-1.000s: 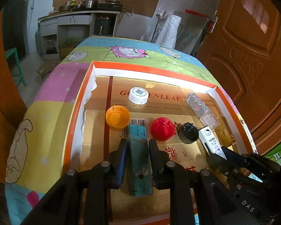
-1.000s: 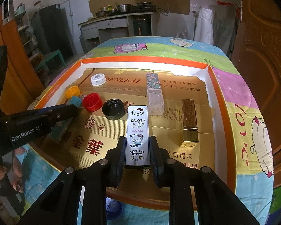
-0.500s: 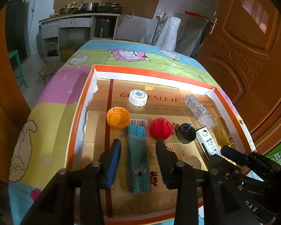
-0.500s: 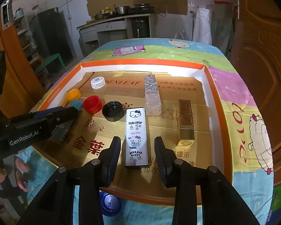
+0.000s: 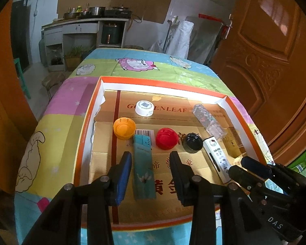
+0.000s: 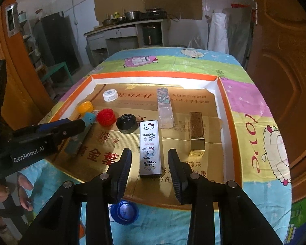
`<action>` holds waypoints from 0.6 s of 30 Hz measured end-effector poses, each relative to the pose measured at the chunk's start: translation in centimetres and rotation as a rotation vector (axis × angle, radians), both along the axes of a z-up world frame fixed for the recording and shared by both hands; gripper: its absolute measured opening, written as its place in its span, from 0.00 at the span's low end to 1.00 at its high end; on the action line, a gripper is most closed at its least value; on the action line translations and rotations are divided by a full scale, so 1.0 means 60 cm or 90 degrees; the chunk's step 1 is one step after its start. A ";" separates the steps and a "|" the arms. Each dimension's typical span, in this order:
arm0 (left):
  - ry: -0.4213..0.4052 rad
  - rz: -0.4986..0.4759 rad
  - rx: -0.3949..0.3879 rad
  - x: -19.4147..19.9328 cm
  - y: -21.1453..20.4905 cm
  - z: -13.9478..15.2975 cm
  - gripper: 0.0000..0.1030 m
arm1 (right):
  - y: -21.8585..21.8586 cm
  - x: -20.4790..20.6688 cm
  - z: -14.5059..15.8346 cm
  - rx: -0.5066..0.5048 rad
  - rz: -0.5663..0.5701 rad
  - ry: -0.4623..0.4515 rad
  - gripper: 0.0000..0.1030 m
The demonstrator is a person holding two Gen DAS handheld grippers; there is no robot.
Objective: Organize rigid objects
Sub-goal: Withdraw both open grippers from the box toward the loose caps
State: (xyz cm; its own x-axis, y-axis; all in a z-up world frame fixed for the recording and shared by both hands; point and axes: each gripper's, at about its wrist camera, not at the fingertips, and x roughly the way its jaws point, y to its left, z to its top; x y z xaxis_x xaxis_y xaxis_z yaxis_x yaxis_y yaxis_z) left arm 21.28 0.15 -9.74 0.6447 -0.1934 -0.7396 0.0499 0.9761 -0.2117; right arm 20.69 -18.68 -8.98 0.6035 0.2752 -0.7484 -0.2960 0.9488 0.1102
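Observation:
A shallow orange-rimmed cardboard tray (image 5: pixel 85 126) (image 6: pixel 229 110) lies on the table. In it lie a teal box (image 5: pixel 143 163), a Hello Kitty box (image 6: pixel 150 147) (image 5: pixel 217 157), a floral clear box (image 6: pixel 165 107), a gold box (image 6: pixel 196 132), and orange (image 5: pixel 124 127), red (image 5: pixel 166 138), black (image 5: pixel 193 143) and white (image 5: pixel 144 107) caps. My left gripper (image 5: pixel 151 159) is open, fingers either side of the teal box, not touching. My right gripper (image 6: pixel 150 157) is open around the near end of the Hello Kitty box.
A blue cap (image 6: pixel 124 211) lies on the tablecloth just outside the tray's near rim. A cartoon tablecloth (image 5: pixel 132 63) covers the table. A wooden door (image 5: pixel 265 40) stands at the right. A kitchen counter (image 5: pixel 81 24) is at the far wall.
Both grippers have opened, letting go of the teal box and the Hello Kitty box, and have pulled back and up a little. Both boxes stay lying in the tray.

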 end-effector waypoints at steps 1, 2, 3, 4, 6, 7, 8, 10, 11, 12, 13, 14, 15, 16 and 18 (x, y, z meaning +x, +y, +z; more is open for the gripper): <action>-0.001 -0.001 0.000 -0.004 0.000 0.003 0.37 | 0.001 -0.002 0.002 0.000 0.000 -0.001 0.37; -0.003 -0.001 0.001 -0.007 0.001 0.005 0.37 | 0.001 -0.004 0.004 0.000 0.000 -0.001 0.37; -0.005 -0.001 0.001 -0.010 0.000 0.007 0.37 | 0.001 -0.008 0.006 0.000 0.000 -0.003 0.37; -0.006 -0.002 0.001 -0.013 0.001 0.010 0.37 | 0.001 -0.011 0.009 0.001 0.000 -0.005 0.37; -0.009 -0.002 0.000 -0.019 0.001 0.015 0.37 | 0.001 -0.017 0.014 0.001 0.000 -0.008 0.37; -0.011 -0.002 -0.001 -0.023 0.001 0.018 0.37 | 0.001 -0.020 0.017 0.002 0.000 -0.011 0.37; -0.013 -0.002 -0.001 -0.027 0.002 0.021 0.37 | 0.001 -0.023 0.020 0.002 0.000 -0.012 0.37; -0.018 -0.002 -0.001 -0.035 0.002 0.028 0.37 | 0.000 -0.030 0.026 0.002 0.000 -0.017 0.37; -0.020 -0.003 -0.001 -0.037 0.003 0.030 0.37 | 0.000 -0.034 0.030 0.002 -0.001 -0.019 0.37; -0.022 -0.003 -0.001 -0.040 0.004 0.033 0.37 | 0.000 -0.037 0.031 0.002 -0.001 -0.020 0.37; -0.024 -0.003 -0.001 -0.044 0.004 0.037 0.37 | -0.001 -0.040 0.034 0.002 -0.001 -0.022 0.37; -0.026 -0.004 0.000 -0.048 0.003 0.040 0.37 | -0.001 -0.043 0.037 0.002 -0.001 -0.023 0.37; -0.027 -0.004 0.000 -0.049 0.003 0.042 0.37 | -0.002 -0.048 0.041 0.002 -0.001 -0.025 0.37; -0.029 -0.005 0.000 -0.052 0.003 0.044 0.37 | -0.003 -0.051 0.043 0.003 -0.001 -0.026 0.37; -0.033 -0.006 0.001 -0.059 0.002 0.049 0.37 | -0.003 -0.058 0.048 0.003 -0.001 -0.030 0.37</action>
State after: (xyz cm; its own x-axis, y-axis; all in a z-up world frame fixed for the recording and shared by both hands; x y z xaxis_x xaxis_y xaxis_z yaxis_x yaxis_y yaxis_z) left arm 17.77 0.26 -6.79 0.6801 -0.1987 -0.7057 0.0698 0.9757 -0.2075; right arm 17.22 -18.83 -6.10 0.6380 0.2776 -0.7183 -0.2994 0.9488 0.1008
